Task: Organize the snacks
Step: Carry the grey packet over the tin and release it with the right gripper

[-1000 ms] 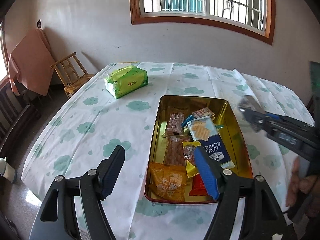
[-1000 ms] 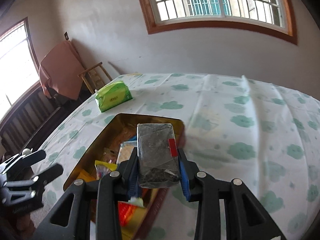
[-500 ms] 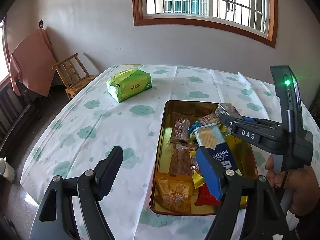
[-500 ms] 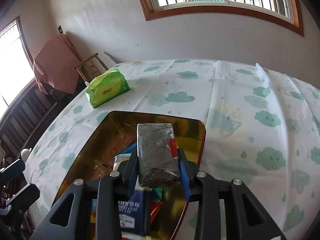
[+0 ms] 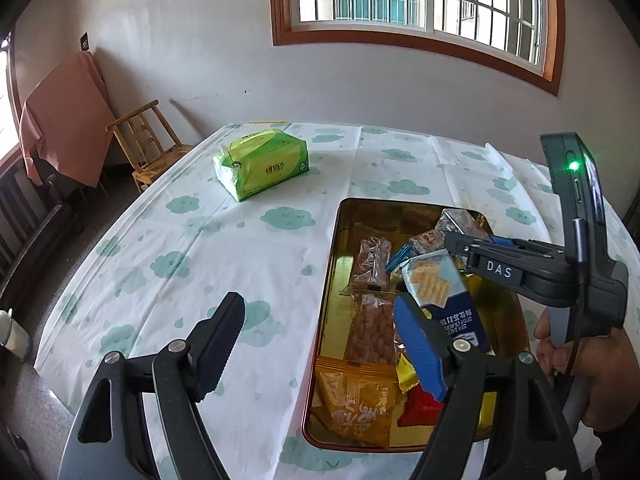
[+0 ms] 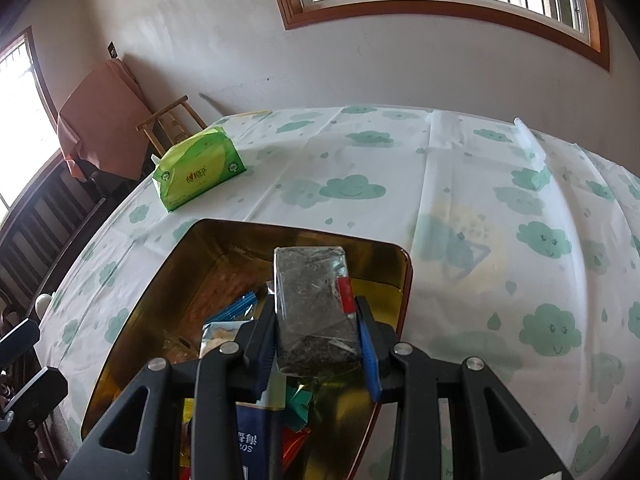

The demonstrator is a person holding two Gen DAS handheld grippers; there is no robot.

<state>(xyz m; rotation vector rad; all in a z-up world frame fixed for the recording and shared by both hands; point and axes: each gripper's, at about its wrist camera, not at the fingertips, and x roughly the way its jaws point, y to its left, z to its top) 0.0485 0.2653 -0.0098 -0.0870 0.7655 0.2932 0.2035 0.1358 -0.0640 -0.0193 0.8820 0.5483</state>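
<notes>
The right gripper clamps a dark clear-wrapped snack block above the far end of the gold tin, while the left gripper, jaws just widened, holds nothing.

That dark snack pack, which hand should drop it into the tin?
Right. The right gripper is shut on the dark pack above the tin. The left gripper is open and empty, hovering at the tin's near edge.
</notes>
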